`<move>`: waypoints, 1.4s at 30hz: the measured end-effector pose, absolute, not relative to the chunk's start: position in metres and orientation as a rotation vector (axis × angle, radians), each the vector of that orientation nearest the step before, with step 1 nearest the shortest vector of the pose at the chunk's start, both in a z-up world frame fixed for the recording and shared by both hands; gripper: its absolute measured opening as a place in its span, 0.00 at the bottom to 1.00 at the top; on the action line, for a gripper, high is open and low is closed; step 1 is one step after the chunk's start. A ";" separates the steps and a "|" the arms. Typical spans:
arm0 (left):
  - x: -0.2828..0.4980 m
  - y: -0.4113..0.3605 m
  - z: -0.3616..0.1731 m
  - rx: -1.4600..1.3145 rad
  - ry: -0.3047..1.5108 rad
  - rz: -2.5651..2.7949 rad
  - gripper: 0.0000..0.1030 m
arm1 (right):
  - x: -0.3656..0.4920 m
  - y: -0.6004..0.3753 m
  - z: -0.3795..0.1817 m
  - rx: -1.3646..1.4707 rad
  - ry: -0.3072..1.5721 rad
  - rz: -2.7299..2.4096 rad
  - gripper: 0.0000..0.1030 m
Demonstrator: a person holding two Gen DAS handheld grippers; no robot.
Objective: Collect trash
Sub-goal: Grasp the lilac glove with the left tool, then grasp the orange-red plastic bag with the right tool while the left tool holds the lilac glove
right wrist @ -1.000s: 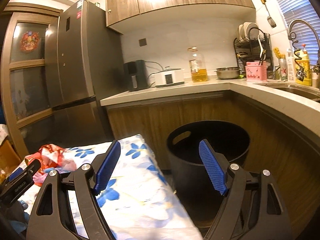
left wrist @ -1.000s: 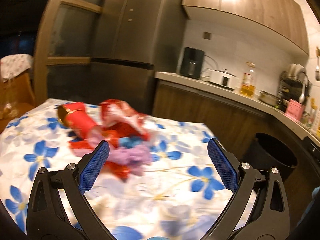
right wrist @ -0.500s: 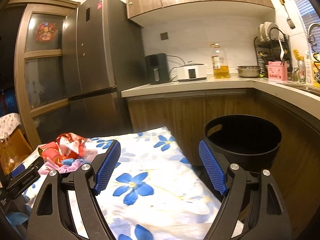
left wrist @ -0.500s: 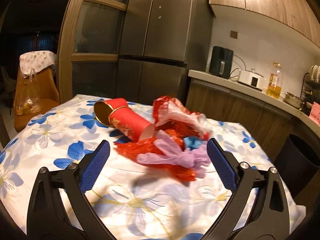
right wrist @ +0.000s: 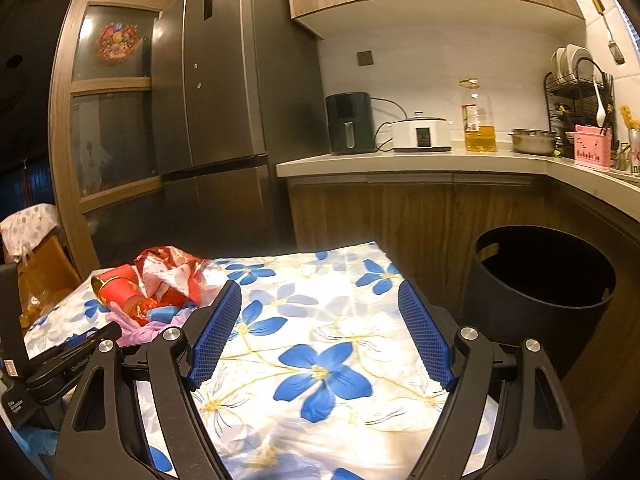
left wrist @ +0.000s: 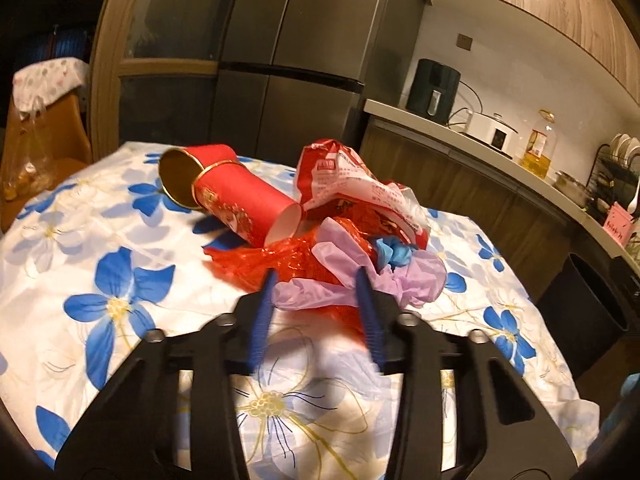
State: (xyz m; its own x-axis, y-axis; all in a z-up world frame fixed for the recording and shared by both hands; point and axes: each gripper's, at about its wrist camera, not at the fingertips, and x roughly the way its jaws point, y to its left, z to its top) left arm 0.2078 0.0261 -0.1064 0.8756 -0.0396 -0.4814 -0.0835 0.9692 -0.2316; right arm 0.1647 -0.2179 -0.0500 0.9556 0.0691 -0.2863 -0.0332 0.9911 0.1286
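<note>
Glove (left wrist: 320, 296), limp lilac, crinkly | left tongs (left wrist: 316, 284) closing around it | right tongs (right wrist: 320, 344) wide, empty

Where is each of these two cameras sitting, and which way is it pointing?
Left wrist view: sits on the left hand-held gripper, facing the trash pile; its closing blue pads flank a crumpled lilac glove beside a red cardboard tube.
Right wrist view: sits on the open right hand-held gripper, facing the counter and round black bin; the left one shows at its edge.
Shared: the blue-flowered tablecloth, trash, fridge, bin. No hand shows.
</note>
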 end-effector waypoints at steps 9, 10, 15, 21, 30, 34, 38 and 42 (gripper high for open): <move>0.199 0.025 -0.102 -0.259 0.470 -0.050 0.01 | 0.172 -0.200 -0.054 0.107 0.321 0.084 0.76; 0.194 0.025 -0.097 -0.260 0.457 -0.052 0.01 | 0.172 -0.198 -0.053 0.105 0.321 0.087 0.76; 0.168 0.039 -0.071 -0.294 0.382 -0.068 0.01 | 0.176 -0.186 -0.054 0.095 0.331 0.113 0.76; 0.139 0.065 -0.045 -0.311 0.299 -0.029 0.01 | 0.180 -0.160 -0.058 0.081 0.348 0.169 0.76; 0.113 0.110 -0.034 -0.363 0.251 0.043 0.01 | 0.185 -0.108 -0.069 0.061 0.397 0.284 0.76; 0.103 0.127 -0.032 -0.374 0.237 0.076 0.01 | 0.188 -0.080 -0.075 0.046 0.422 0.343 0.76; 0.094 0.145 -0.031 -0.371 0.226 0.118 0.01 | 0.192 -0.047 -0.077 0.015 0.428 0.412 0.76; 0.088 0.159 -0.034 -0.381 0.233 0.149 0.01 | 0.196 -0.023 -0.081 -0.024 0.434 0.447 0.76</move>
